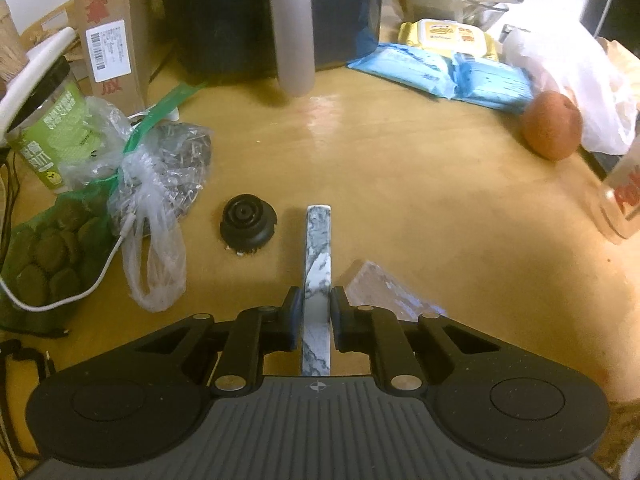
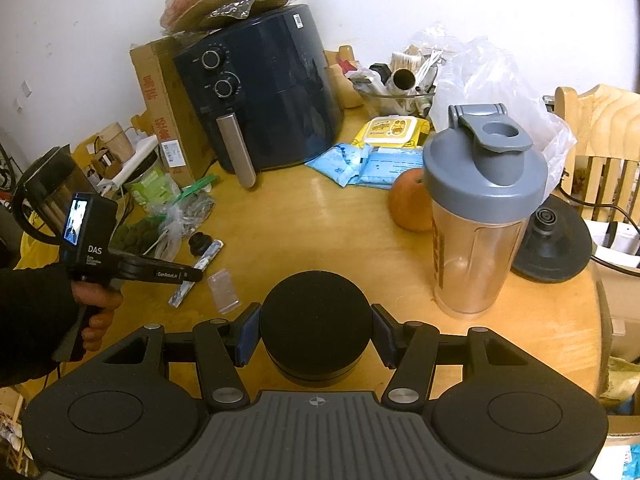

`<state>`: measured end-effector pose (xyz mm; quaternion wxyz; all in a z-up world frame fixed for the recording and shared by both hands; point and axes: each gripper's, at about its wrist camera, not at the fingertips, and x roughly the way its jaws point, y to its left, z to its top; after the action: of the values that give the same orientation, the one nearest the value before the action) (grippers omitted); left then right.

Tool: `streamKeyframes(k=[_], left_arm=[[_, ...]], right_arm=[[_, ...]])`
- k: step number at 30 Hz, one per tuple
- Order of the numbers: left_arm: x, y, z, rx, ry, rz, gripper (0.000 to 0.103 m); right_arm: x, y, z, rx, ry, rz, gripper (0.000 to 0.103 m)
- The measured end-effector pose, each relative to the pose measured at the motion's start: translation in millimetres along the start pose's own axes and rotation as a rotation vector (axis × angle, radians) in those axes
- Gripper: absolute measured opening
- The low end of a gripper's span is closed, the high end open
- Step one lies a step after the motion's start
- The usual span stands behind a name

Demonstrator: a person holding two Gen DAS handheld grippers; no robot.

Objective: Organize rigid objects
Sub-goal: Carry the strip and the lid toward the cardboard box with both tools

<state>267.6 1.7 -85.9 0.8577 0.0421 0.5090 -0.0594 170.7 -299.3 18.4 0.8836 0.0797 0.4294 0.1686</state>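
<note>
Nearest, the left gripper (image 1: 314, 304) is clamped tight on a thin marbled bar (image 1: 319, 256) lying lengthwise on the wooden table (image 1: 400, 184), well short of the air fryer (image 2: 260, 92), while the right gripper (image 2: 316, 332) holds a round black container (image 2: 316, 320) between half-spread fingers, pads on its sides. Between bar and air fryer sit a small black knob (image 1: 248, 222) to the bar's left and a clear plastic packet (image 1: 384, 288) to its right. Step in hand looks like a fresh pick-up; next calls for a level lift so the bar clears knob and packet without swinging.
</note>
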Motion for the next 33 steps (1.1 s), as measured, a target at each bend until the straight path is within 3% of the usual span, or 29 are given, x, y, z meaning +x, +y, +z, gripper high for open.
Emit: streamKeyframes(k=[15, 33], left_arm=[[-59.8, -3.8, -24.2, -0.028, -0.056, -0.037, 0.016], [-138.9, -3.4, -61.2, -0.087, -0.13, -0.139, 0.016]], right_arm=[[-3.3, 15.4, -4.6, -0.024, -0.001, 0.031, 0.06], [-11.2, 36.8, -9.3, -0.048, -0.014, 0.067, 0.06]])
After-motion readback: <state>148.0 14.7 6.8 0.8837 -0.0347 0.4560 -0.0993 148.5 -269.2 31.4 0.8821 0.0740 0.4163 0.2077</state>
